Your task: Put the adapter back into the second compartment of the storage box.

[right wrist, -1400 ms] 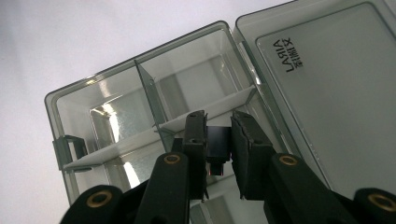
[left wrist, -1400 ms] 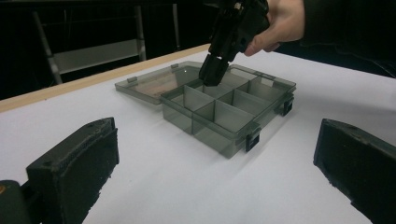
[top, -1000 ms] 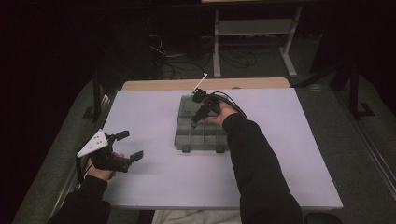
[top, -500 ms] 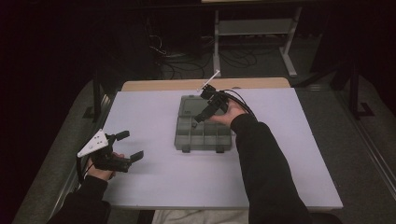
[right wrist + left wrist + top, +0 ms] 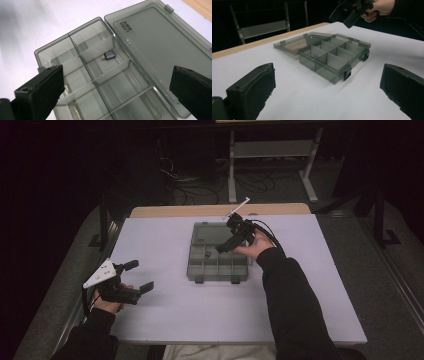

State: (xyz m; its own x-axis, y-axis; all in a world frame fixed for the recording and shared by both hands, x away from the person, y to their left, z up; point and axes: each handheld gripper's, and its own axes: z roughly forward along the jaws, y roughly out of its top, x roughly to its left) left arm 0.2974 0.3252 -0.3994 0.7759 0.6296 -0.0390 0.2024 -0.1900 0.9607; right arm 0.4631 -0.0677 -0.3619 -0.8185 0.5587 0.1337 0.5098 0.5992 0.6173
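The right hand-held gripper (image 5: 223,246) hangs over the open box (image 5: 218,253), jaws wide and empty; a small adapter (image 5: 109,55) lies in a compartment below. The left hand-held gripper (image 5: 139,276), also wide and empty, rests on the surface (image 5: 165,320), well apart.

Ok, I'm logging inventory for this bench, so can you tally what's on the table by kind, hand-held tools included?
Compartment box with open lid: 1
Small dark adapter-like part in one compartment: 1
Hand-held tools: 2, the left tool and the right tool
Total: 4
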